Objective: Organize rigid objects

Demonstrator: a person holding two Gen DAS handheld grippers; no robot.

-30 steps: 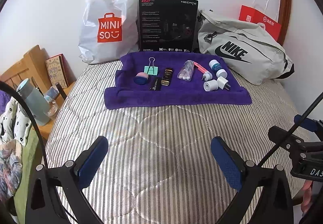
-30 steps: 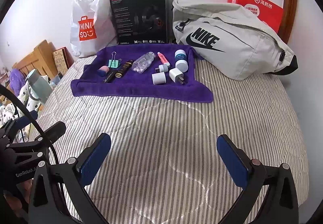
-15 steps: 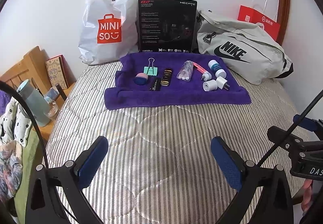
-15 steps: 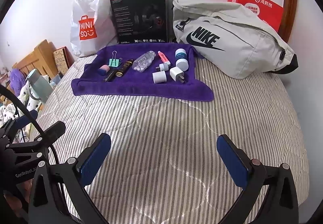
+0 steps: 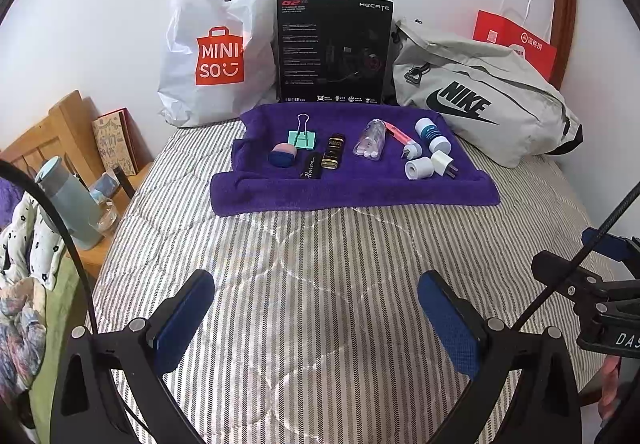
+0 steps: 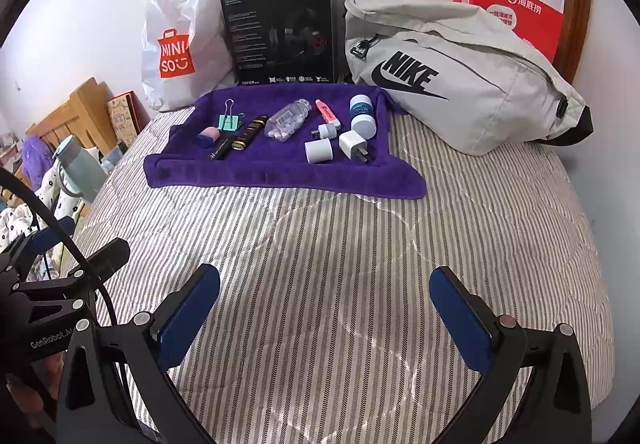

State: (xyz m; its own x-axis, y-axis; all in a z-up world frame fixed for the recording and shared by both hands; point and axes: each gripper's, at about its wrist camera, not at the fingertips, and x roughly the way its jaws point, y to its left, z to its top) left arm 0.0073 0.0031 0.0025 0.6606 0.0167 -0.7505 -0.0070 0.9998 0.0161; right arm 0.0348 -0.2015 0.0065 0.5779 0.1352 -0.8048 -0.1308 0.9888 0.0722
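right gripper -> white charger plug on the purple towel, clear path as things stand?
Probably yes. The right gripper is open and empty over bare striped quilt. The white charger plug lies exposed near the purple towel's right front, with only the white cylinder close beside it.

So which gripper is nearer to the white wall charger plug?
Right, slightly. The right gripper hovers almost straight before the charger plug; the left gripper sits further to its left. Both hover open above the quilt.

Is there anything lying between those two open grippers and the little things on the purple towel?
Nothing visible. Only bare striped quilt lies between the left gripper, the right gripper and the towel.
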